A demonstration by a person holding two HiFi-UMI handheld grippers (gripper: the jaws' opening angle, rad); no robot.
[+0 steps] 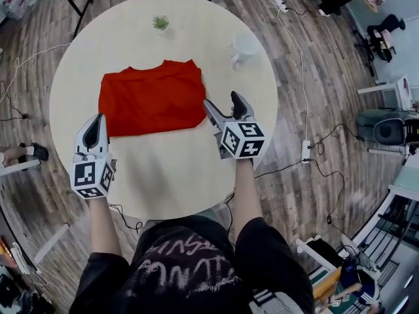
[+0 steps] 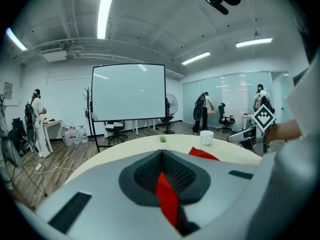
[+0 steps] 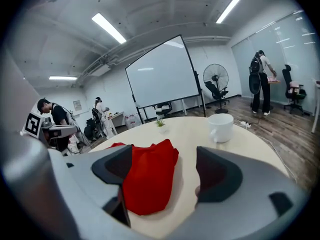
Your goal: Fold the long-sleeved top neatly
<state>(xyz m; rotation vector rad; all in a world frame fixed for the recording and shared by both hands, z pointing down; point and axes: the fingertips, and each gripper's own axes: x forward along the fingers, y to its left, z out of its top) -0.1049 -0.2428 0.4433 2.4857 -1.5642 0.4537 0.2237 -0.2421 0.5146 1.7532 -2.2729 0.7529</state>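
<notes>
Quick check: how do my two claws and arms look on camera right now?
Left claw and right claw have light grey shells with dark grey pads. Each carries a white cube with black square markers. The person wears a black printed shirt.

Pinching red top (image 1: 152, 97) edge in shut left gripper (image 1: 98, 119); holding right gripper (image 1: 221, 101) jaws apart, both forearms (image 1: 243, 191) stretched forward, tilted slightly down.
</notes>
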